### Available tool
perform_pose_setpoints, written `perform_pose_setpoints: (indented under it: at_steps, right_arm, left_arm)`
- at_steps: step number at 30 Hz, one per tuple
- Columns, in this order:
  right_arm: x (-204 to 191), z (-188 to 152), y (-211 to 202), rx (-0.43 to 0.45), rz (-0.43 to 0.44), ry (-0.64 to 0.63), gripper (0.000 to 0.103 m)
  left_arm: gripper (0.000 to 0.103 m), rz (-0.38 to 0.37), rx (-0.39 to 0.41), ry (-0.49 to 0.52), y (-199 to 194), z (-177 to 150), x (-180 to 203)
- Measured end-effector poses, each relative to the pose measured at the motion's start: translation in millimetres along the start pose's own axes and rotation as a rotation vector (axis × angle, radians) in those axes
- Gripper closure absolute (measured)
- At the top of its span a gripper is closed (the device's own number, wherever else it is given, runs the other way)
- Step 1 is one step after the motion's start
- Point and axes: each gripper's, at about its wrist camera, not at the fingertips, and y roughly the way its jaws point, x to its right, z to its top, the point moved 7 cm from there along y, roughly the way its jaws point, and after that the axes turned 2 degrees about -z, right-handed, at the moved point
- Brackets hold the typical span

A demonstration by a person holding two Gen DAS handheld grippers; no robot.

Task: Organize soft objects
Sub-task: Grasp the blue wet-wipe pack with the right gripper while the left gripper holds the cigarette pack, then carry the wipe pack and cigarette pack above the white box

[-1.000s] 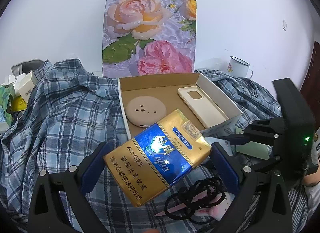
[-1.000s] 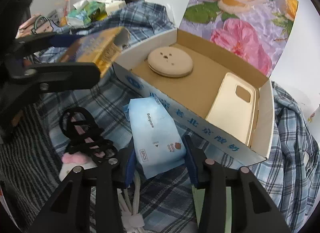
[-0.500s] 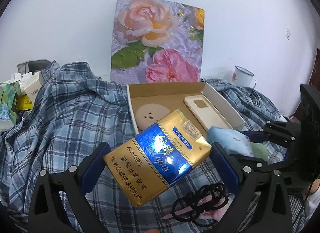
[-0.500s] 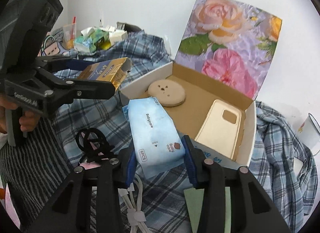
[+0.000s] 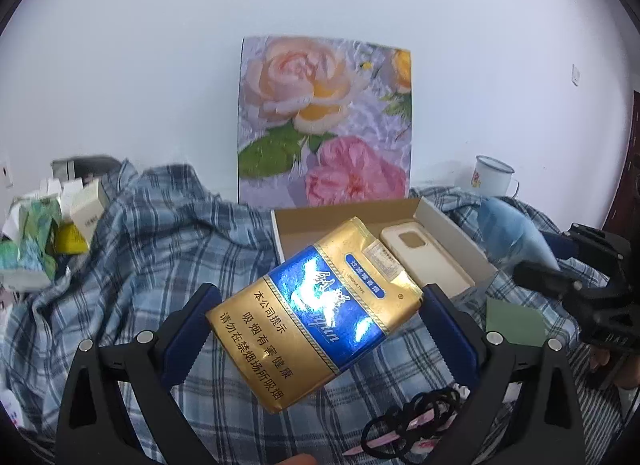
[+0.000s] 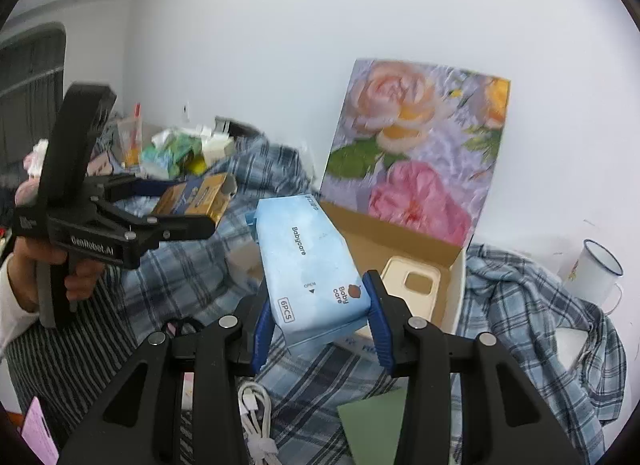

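Your left tongs (image 5: 316,319) pinched the gold-and-blue cigarette pack (image 5: 316,309) above the plaid shirt (image 5: 160,249), box (image 5: 452,233) at one o'clock. Your right tongs (image 6: 318,323) pinched the blue wipes pack (image 6: 310,261), box at three o'clock.

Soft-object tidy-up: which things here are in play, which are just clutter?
In play: gold-and-blue soft cigarette pack in left tongs; pale blue wipes pack in right tongs; open cardboard box.

Clutter: white enamel mug, white coiled cable, black hair ties.
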Motion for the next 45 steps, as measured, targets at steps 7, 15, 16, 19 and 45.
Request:
perform_pose_setpoints:
  at_steps: [7, 15, 16, 19, 45]
  right_arm:
    - [15.0, 29.4, -30.4, 0.101, 0.047, 0.103, 0.062]
    - [31.2, 69.5, -64.1, 0.223, -0.014, 0.115, 0.062]
    - [33.8, 74.1, -66.7, 0.237, -0.016, 0.12, 0.062]
    - [40.0, 87.1, -73.3, 0.271, -0.027, 0.129, 0.062]
    - [72.8, 150.6, -64.2, 0.396, -0.02, 0.289, 0.062]
  left_arm:
    - [0.003, 0.005, 0.061, 0.016, -19.2, 29.5, 2.8]
    - [0.003, -0.005, 0.158, 0.019, -42.5, 72.9, 14.7]
    - [0.003, -0.011, 0.167, 0.018, -43.9, 77.7, 16.2]
    - [0.003, -0.013, 0.198, 0.024, -47.9, 92.8, 22.6]
    - [0.003, 0.038, 0.306, 0.036, -9.2, 144.4, 36.5]
